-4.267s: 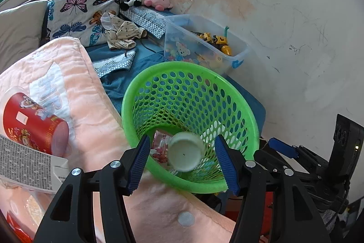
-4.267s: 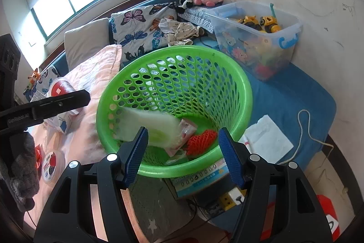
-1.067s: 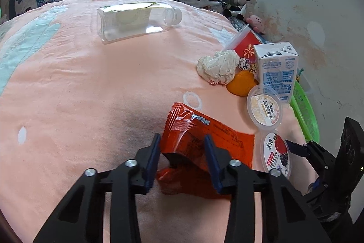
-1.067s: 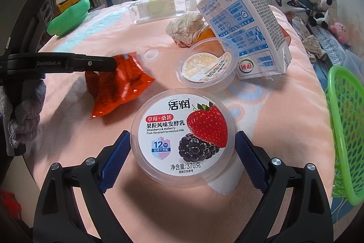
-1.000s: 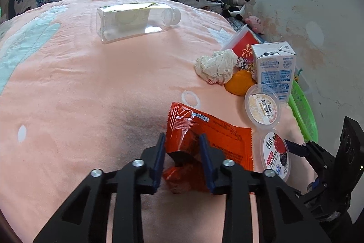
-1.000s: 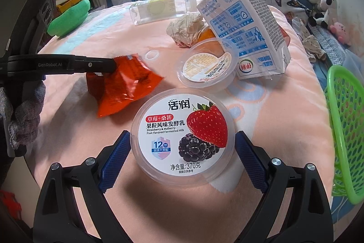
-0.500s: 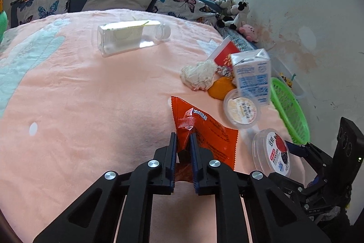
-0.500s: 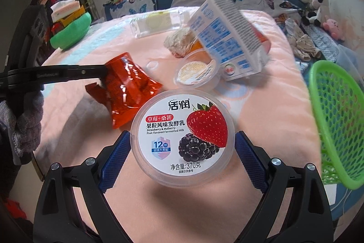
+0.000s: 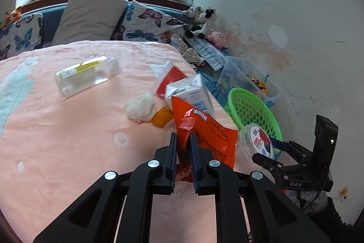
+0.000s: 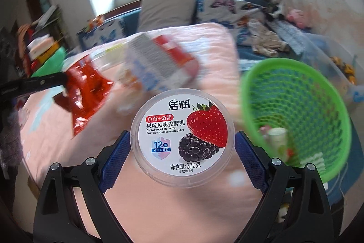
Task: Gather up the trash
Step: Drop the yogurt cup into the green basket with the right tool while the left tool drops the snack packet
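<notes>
Above the blanket (image 9: 68, 129), left claw (image 9: 183, 140) pinches orange wrapper (image 9: 204, 129).

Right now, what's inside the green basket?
In the green basket, low down, lie a pale round cup and some small blurry scraps beside it. The near rim hides part of the bottom, so more may be there.

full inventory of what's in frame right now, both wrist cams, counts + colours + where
crinkly orange-red snack wrapper: 1, held off the blanket
round clear yogurt tub with strawberry lid: 1, held
green mesh plastic basket: 1, right of the bed, trash inside
white-and-blue milk carton: 1, on pink blanket
clear plastic bottle: 1, lying on blanket
crumpled white tissue: 1, beside carton
clear toy bin: 1, by wall
left gripper: jaws shut on wrapper
right gripper: jaws clamping tub
</notes>
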The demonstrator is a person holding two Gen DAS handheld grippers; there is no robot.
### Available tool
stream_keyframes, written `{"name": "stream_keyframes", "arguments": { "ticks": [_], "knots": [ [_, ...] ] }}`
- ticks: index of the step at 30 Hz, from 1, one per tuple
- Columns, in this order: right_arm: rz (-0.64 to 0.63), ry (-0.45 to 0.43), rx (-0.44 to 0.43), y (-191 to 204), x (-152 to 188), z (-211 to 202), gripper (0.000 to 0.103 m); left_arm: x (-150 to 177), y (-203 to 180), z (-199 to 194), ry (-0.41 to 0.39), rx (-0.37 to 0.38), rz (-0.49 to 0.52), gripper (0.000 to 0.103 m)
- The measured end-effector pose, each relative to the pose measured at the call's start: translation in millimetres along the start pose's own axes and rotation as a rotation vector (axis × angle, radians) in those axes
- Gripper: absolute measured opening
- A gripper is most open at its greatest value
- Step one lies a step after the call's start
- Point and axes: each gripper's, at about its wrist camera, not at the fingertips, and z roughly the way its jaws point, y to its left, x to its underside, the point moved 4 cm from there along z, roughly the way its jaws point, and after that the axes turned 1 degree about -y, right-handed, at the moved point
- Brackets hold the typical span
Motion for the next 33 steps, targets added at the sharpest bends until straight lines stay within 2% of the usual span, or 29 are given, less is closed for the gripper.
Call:
{"name": "stream_keyframes", "arguments": {
  "ticks": [7, 15, 24, 33],
  "knots": [
    [0.132, -0.011, 0.142, -85.6, -10.7, -9.1, 0.091, -30.1, -43.8, 29.1, 0.008, 0.035, 0.065, 0.011],
    [0.242, 0.004, 0.22, -150.9, -6.9, -5.9, 0.091, -55.0, -89.3, 66.5, 0.038, 0.062, 0.14, 0.011],
    [0.298, 0.02, 0.236, -179.2, 0.5, 3.2, 0.092, -68.3, -129.9, 106.7, 0.08, 0.077, 0.192, 0.011],
    [0.319, -0.03, 0.252, -181.2, 17.3, -29.1, 0.092, -64.6, -159.9, 156.0, 0.141, 0.077, 0.221, 0.011]
  ]
}}
